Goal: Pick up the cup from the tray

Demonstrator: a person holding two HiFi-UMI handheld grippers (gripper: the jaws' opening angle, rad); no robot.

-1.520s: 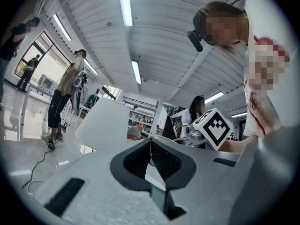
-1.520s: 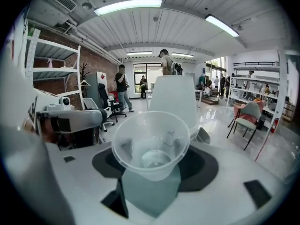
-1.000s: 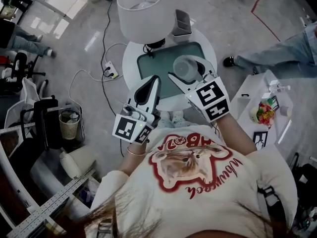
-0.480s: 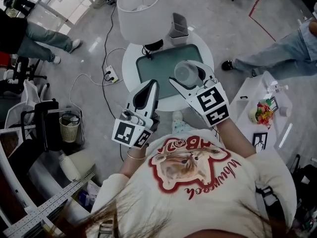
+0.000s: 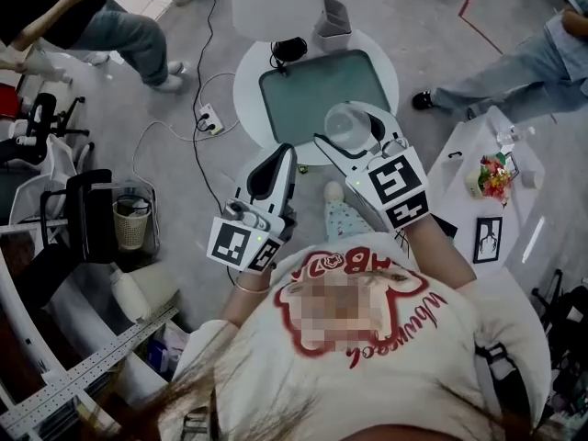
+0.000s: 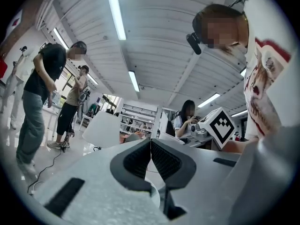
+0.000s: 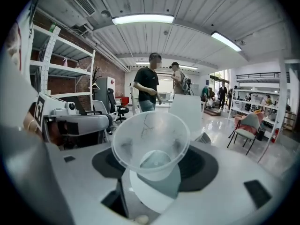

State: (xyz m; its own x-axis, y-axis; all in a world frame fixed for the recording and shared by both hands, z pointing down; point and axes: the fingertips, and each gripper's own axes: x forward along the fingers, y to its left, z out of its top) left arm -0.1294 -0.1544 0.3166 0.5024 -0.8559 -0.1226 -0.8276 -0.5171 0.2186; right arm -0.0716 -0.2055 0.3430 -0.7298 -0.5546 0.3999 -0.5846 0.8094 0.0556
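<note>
Two claws: right claw (image 5: 352,130) grasps clear cup (image 5: 340,122), hiding tray (image 5: 303,95) corner; left claw (image 5: 287,151) clenched, empty.

Right gripper (image 5: 355,134) holding clear cup (image 5: 341,123), over green tray (image 5: 299,95)

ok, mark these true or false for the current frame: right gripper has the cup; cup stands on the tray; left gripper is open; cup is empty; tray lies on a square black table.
1. The right gripper is shut on the cup. True.
2. The cup stands on the tray. False: it is lifted off the tray, held between the right gripper's jaws.
3. The left gripper is open. False: its jaws are together with nothing between them.
4. The cup is empty. True: it is clear plastic and nothing shows inside.
5. The tray lies on a square black table. False: the table is round and white.
</note>
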